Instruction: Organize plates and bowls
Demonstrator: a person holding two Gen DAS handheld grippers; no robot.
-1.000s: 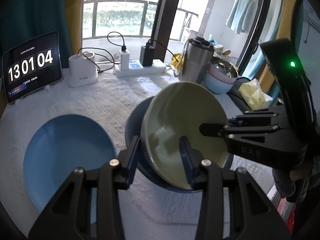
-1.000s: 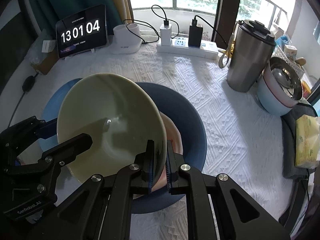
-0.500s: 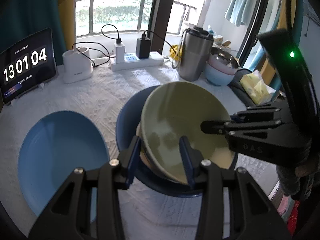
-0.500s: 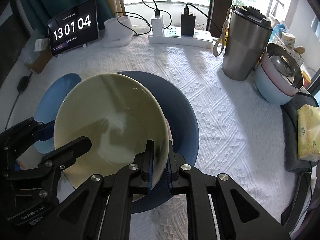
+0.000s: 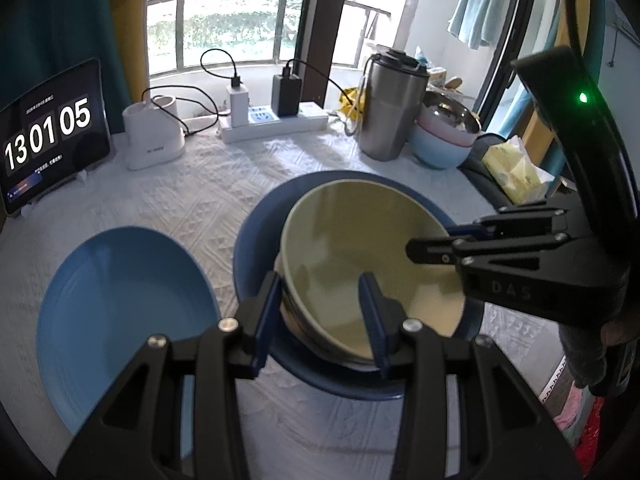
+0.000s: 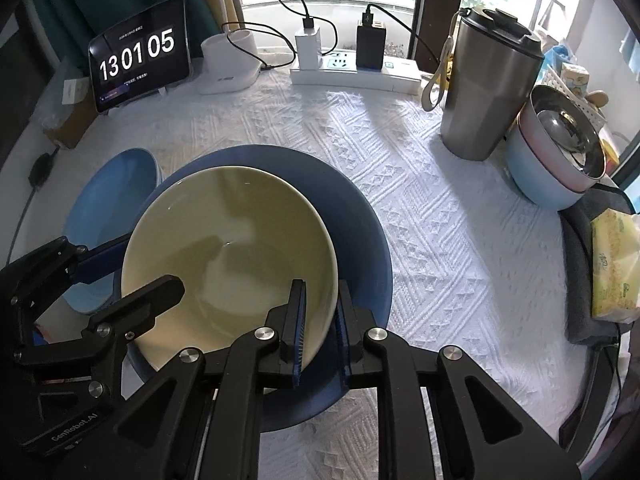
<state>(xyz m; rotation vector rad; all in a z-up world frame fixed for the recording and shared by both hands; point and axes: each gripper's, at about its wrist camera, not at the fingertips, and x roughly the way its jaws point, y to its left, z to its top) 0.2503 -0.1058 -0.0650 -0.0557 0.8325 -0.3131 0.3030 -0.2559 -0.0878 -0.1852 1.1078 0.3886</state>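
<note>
White tablecloth [image 6: 420, 208], green bowl [image 6: 224, 248] nested, perhaps released.

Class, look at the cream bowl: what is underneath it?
The cream bowl sits inside the dark blue bowl. In the left wrist view, rims of other dishes peek out beneath it; how many, and what colour, stays covered.

Tablet [image 6: 138, 56]: "13 01 05"; tool [image 6: 320, 322]: "CenRobot.AI"
</note>
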